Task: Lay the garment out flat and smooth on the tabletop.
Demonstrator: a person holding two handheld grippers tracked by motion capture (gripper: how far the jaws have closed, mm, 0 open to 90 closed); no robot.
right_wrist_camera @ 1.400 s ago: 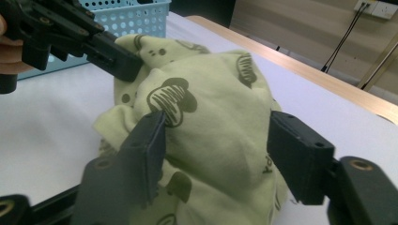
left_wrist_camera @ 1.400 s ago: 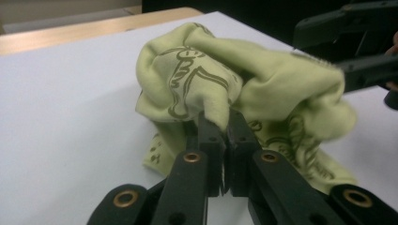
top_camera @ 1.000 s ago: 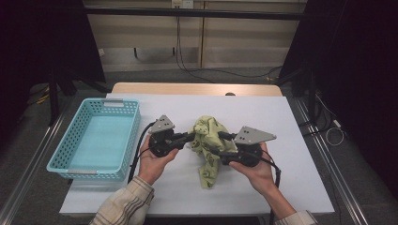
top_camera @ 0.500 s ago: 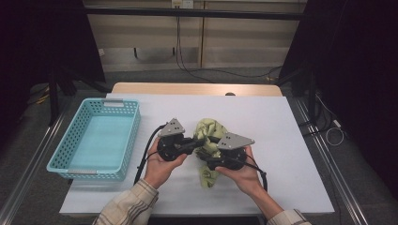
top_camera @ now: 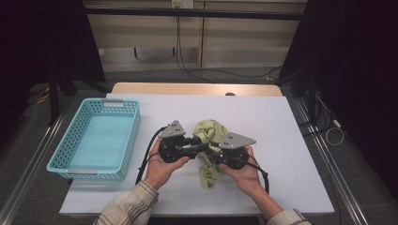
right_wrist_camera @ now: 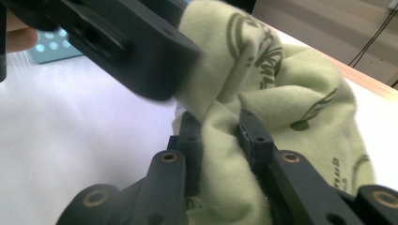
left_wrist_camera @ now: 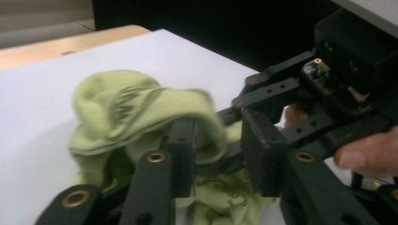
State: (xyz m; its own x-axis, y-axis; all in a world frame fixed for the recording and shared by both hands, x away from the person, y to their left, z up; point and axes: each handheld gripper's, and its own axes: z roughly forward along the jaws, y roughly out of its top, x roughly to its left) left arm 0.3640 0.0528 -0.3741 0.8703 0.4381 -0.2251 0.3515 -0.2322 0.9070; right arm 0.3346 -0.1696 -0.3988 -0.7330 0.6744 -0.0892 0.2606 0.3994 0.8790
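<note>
A person sits at a white table holding a two-jaw gripper in each hand. Between the hands, near the middle of the table, lies one crumpled pale green cloth with dark printed markings.

Compared with a second ago, the two hands have come closer together over the cloth, and the bunch of fabric now sits lower and more gathered between them. The right gripper has just been closing; in the right gripper view its jaws pinch a fold of the green cloth between the pads. The left gripper has just been opening; in the left gripper view its jaws stand apart, with a flap of cloth draped over one jaw and nothing pressed between them.

This reads as a handover of the grip: the right side now holds the fabric while the left lets go, probably to take a fresh hold for folding or lifting.

Counts: one cloth, two grippers, two hands with plaid sleeves, one table. One turquoise plastic basket stands at the left of the table, well apart from the cloth, with nothing inside it.
</note>
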